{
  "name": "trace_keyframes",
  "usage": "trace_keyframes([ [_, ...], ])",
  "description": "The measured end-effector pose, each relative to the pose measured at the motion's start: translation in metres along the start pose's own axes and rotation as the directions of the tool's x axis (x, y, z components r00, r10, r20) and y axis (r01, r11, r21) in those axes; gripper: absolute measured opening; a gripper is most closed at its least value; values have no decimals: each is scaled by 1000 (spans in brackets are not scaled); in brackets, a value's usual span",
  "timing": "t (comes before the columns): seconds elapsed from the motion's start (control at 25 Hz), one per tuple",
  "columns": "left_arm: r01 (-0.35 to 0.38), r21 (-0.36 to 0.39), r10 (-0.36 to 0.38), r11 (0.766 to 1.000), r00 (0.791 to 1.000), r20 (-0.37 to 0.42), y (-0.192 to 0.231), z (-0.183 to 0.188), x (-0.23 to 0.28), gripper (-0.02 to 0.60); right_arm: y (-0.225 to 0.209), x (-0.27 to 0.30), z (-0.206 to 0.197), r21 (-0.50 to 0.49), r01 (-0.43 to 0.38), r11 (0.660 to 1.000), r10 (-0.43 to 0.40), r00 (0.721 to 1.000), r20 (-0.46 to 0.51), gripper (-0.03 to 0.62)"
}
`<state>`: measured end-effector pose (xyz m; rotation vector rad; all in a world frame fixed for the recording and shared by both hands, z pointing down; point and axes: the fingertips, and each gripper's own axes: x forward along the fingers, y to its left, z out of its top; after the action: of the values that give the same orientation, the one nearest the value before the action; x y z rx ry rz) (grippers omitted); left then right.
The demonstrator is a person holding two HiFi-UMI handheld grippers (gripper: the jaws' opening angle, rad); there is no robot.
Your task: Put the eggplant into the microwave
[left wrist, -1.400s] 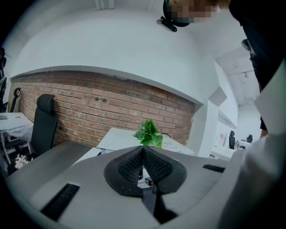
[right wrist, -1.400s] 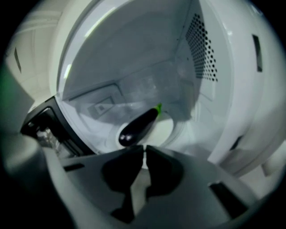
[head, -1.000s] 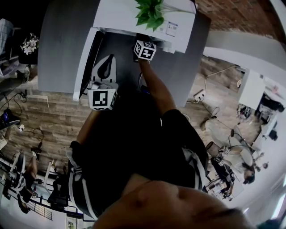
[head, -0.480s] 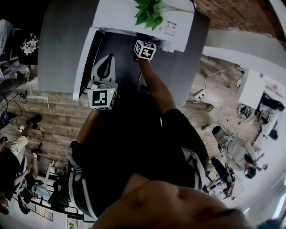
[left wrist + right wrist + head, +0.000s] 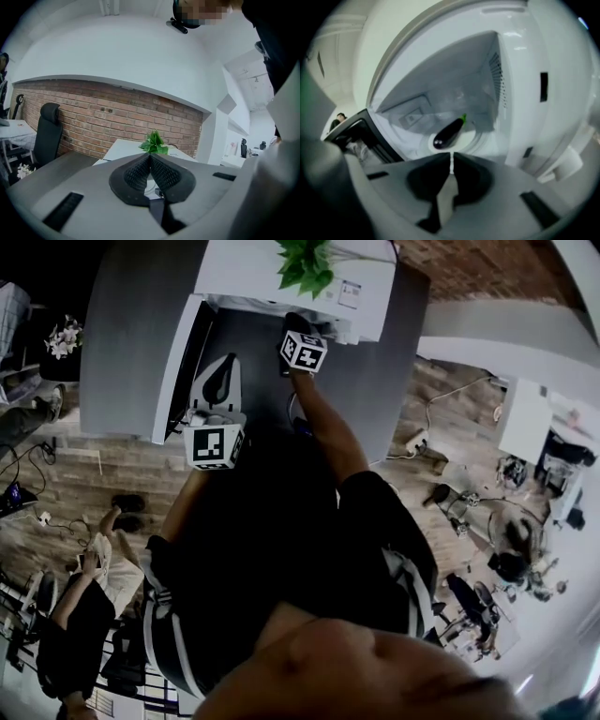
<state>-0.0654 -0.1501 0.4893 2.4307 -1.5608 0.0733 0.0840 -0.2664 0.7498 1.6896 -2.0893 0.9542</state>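
1. Head view: your left gripper point(image 5: 225, 371) is at about 11 o'clock from the picture's centre. It is over the grey counter point(image 5: 122, 343), just beside the open door point(image 5: 178, 362) of the white microwave point(image 5: 272, 273). Your right gripper point(image 5: 294, 322) is at 12 o'clock with its tip at the microwave's mouth. A green plant point(image 5: 305, 263) stands on top of the microwave.
2. Left gripper view: your left gripper point(image 5: 150, 157) has its jaws pressed together with nothing between them. The plant point(image 5: 153, 143) shows just past their tip at 12 o'clock. A brick wall point(image 5: 93, 117) runs behind it, and a black chair point(image 5: 47, 133) stands at 9 o'clock.
3. Right gripper view: your right gripper point(image 5: 451, 159) is closed to a thin slit and holds nothing. The eggplant point(image 5: 447, 132) lies just beyond the tip at 12 o'clock, apart from the jaws. It is inside the microwave point(image 5: 440, 70) on the round plate point(image 5: 476, 138), with its green stem pointing to 1 o'clock. The door point(image 5: 361, 133) hangs open at 9 o'clock.
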Motion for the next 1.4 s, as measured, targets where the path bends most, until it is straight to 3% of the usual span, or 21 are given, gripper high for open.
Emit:
trace_keyframes([
  [0.88, 62, 37, -65, 997, 996, 63, -17, 15, -52, 37, 47, -149, 2, -8, -62, 998, 62, 993, 105, 40],
  [1.4, 68, 46, -71, 997, 996, 59, -22, 4, -77, 37, 89, -244, 8, -14, -120, 993, 120, 969, 217, 40],
])
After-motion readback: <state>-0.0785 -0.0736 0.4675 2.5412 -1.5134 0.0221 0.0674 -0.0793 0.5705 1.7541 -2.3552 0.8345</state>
